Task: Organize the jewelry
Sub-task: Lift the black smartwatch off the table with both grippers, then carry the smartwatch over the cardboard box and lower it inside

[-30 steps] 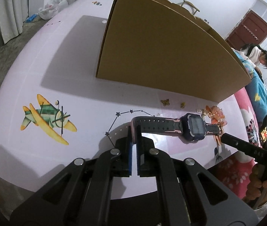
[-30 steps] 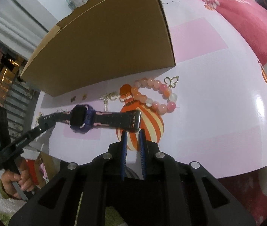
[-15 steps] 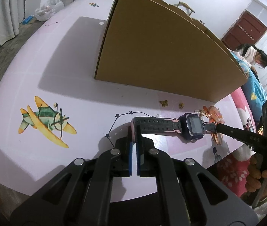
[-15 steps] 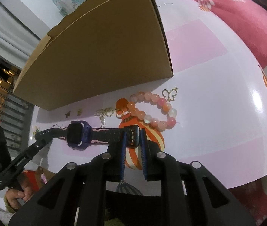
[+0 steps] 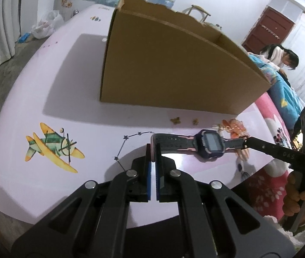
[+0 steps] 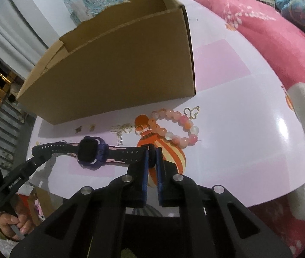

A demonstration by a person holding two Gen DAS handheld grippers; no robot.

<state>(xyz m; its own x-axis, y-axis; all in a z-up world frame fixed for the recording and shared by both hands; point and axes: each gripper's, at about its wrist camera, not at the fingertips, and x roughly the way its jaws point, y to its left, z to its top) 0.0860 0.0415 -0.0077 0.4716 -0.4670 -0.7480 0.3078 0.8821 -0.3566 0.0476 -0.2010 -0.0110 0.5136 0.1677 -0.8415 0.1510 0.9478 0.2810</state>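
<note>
Watch (image 5: 209, 145): stretched flat between both claws, lifted just off the pink tabletop (image 5: 70, 86), in front of the cardboard box (image 5: 173, 68).
Left claw (image 5: 153, 150): clenched on one strap end.
Right claw (image 6: 151, 155): clenched on the other strap end.
Bead bracelet (image 6: 173, 129): left lying just beyond the right claw.
</note>
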